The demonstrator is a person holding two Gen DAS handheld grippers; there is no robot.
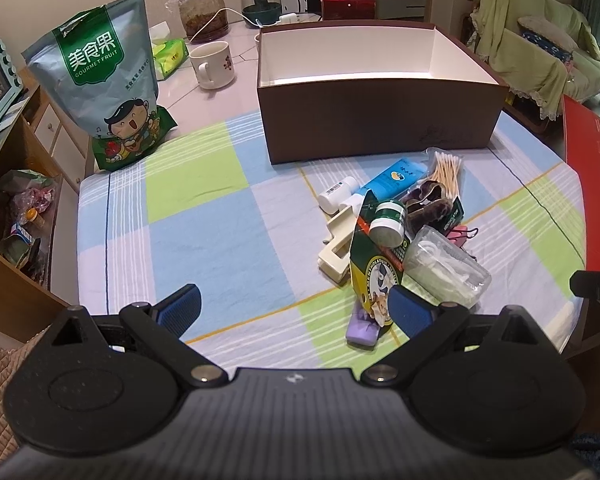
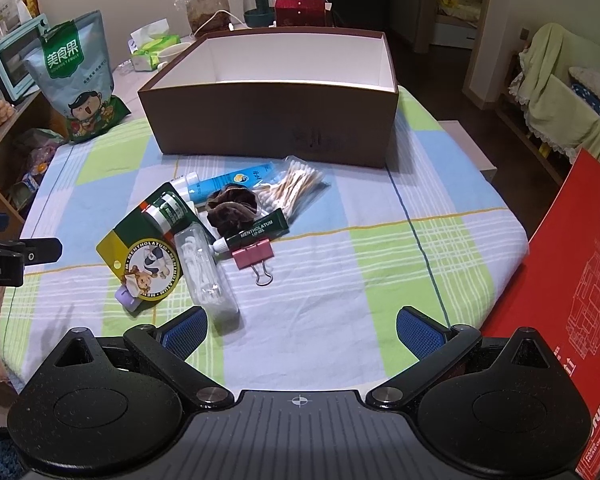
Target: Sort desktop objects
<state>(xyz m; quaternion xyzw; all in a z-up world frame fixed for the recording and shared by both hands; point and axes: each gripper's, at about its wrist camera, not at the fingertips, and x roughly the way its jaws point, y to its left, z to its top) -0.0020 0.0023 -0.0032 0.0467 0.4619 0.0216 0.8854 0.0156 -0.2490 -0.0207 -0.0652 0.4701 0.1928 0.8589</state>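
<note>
Left wrist view: the left tongs (image 1: 296, 314) fill the bottom of the frame, blue pads spread wide apart and holding nothing. They hover over a counter (image 1: 204, 240) covered in a blue, green and lilac checked cloth. Right of centre lies a heap of small things. It includes a blue tube (image 1: 396, 178), a clear bag of cotton swabs (image 1: 448, 168), a dark brown hair scrunchie (image 1: 424, 204), a small green-and-white jar (image 1: 387, 224) resting on a green and yellow card pack (image 1: 374, 280), a clear plastic case (image 1: 448, 266) and a purple item (image 1: 362, 330) poking out under the card. In the upper centre stands a brown box (image 1: 380, 120), open, white inside, with nothing in it. A large snack bag (image 1: 100, 80) stands at upper left.

Right wrist view: the right tongs (image 2: 302, 334) sit at the bottom, also wide apart and unloaded. The same heap lies left of centre, just in front of the brown box (image 2: 268, 120). Here a dark green tube (image 2: 260, 230) and a pink binder clip (image 2: 254, 256) show at the heap's near edge. A red carton (image 2: 572, 312) leans at the right edge.
</note>
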